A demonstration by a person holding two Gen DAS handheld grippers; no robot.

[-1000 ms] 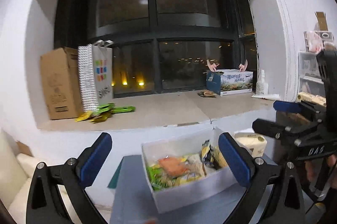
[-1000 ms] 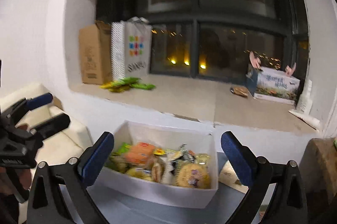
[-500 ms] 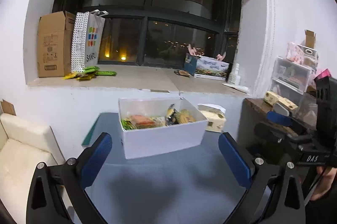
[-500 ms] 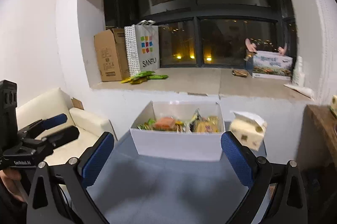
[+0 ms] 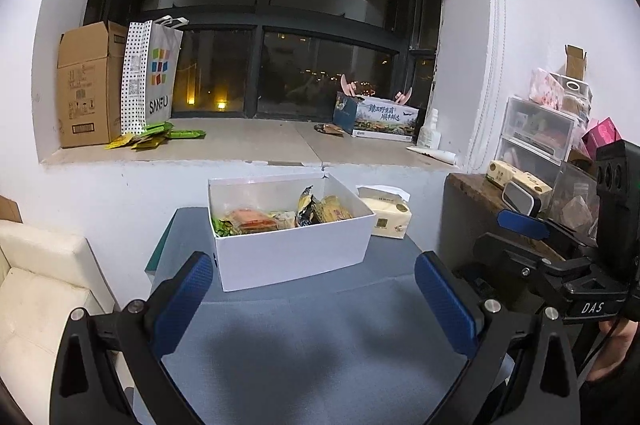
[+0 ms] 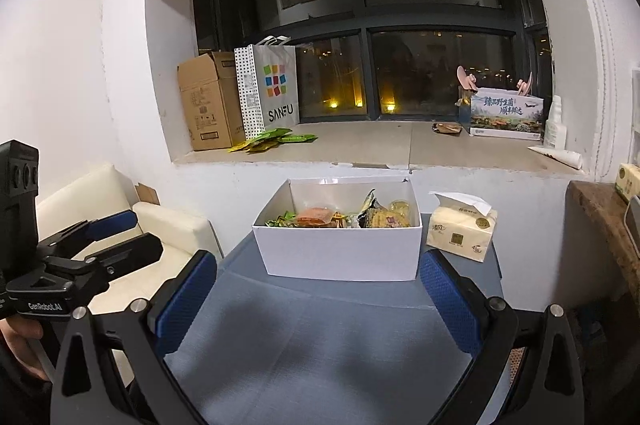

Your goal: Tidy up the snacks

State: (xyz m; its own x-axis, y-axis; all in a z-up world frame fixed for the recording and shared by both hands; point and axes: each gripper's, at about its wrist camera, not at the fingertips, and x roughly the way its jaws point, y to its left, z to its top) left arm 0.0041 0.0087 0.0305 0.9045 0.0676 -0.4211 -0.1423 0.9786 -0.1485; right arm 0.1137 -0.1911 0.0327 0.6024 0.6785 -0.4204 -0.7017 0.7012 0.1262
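A white open box holds several snack packets, among them an orange one and a dark foil one. It stands at the far end of a blue-grey table. My left gripper is open and empty, well short of the box. My right gripper is open and empty too, also back from the box. Each gripper shows at the edge of the other's view. More green and yellow packets lie on the windowsill.
A tissue pack sits right of the box. The sill carries a cardboard carton, a paper bag, a printed box and a bottle. A cream sofa stands left, shelves with drawers right.
Both grippers have pulled back and away from the box, which now looks smaller and farther. More bare table shows in front. Both stay open and empty.
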